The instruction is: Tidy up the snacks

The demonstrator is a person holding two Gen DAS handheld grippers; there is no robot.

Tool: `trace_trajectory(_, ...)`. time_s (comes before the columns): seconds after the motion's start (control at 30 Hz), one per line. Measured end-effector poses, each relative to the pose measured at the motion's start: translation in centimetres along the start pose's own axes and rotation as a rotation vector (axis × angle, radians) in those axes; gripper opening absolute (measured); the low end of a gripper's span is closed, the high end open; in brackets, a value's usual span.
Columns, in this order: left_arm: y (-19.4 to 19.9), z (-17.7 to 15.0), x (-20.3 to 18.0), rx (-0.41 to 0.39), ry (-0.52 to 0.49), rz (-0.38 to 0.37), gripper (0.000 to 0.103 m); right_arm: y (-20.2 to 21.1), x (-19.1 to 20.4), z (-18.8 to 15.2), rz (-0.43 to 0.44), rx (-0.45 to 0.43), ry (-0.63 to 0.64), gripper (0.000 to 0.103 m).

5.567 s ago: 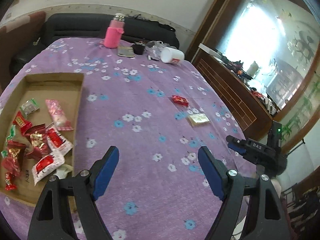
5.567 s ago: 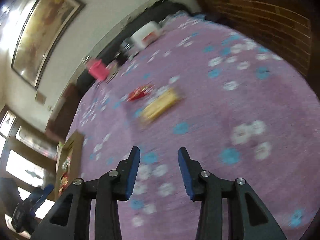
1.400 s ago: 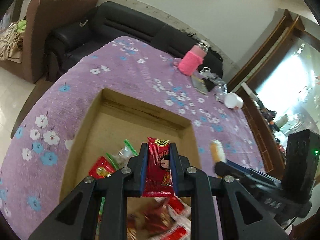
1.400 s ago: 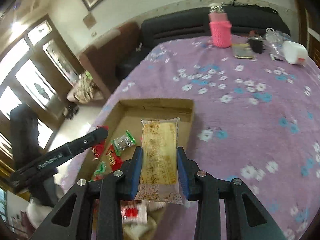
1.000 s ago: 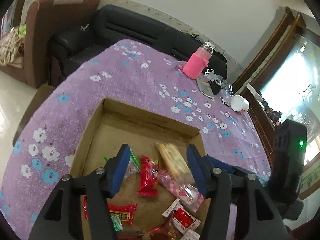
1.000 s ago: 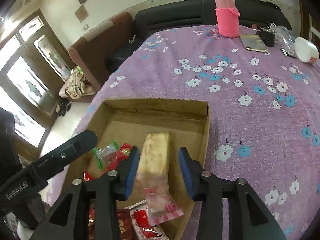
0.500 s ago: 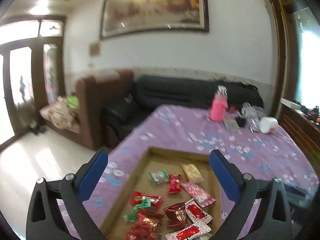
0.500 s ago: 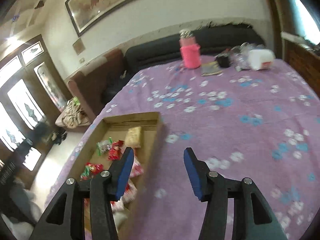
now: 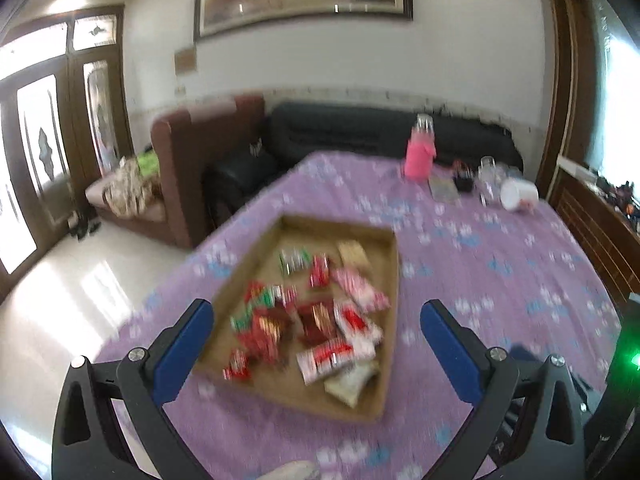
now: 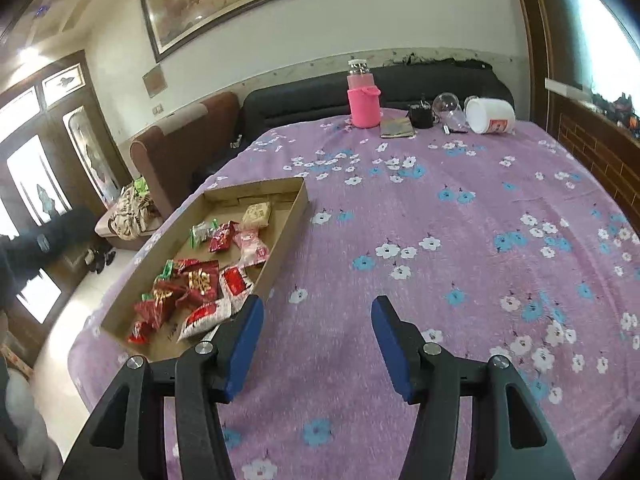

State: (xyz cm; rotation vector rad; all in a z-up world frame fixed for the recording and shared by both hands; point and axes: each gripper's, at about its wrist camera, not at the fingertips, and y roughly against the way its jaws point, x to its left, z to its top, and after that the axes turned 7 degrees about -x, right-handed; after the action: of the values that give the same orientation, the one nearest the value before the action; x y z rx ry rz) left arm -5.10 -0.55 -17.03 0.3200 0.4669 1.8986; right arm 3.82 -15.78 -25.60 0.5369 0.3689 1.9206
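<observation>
A shallow cardboard box (image 10: 298, 204) lies on the left of the purple flowered table and holds several wrapped snacks. Among them are a tan biscuit pack (image 10: 257, 213), a small red packet (image 10: 221, 237) and a pink packet (image 10: 251, 248). The box also shows, blurred, in the left wrist view (image 9: 390, 300). My left gripper (image 9: 316, 332) is open and empty, held above the near end of the box. My right gripper (image 10: 317, 330) is open and empty, above the cloth to the right of the box.
At the table's far end stand a pink bottle (image 10: 363, 100), a grey booklet (image 10: 396, 127), a black cup (image 10: 421, 117), a clear jar (image 10: 450, 108) and a tipped white cup (image 10: 490, 117). A dark sofa (image 10: 320, 100) lies behind; wooden cabinets (image 10: 592, 136) run along the right.
Both grippers let their snacks go into the box, opened, and drew back and up. The tan pack and small red packet now lie in the box's far end.
</observation>
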Motion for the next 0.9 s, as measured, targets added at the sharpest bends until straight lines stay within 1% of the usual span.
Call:
trace_trajectory(0.1,0.3,-1.0,-0.3,0.056,-0.008,-0.008,0.103,0.6,0.1,-0.2,-0.001,-0.010,0.009,0.063)
trace_trajectory(0.13,0.5,-1.3,-0.5,0.060,-0.012,-0.015,0.103,0.8,0.2,-0.2,-0.002,-0.014,0.013,0.064)
trace_trajectory(0.3,1.5,-1.8,-1.3,0.048,-0.038,-0.022,0.103,1.2,0.6,-0.4,-0.001,-0.019,0.027,0.064)
trace_trajectory(0.47,1.6,-1.8,-1.5,0.036,-0.056,-0.036,0.103,1.3,1.0,-0.6,-0.015,-0.021,0.053,0.065)
trace_trajectory(0.9,-0.2,-2.6,-1.5,0.088,-0.059,-0.063,0.103,-0.4,1.5,-1.3,-0.041,0.038,0.075,0.067)
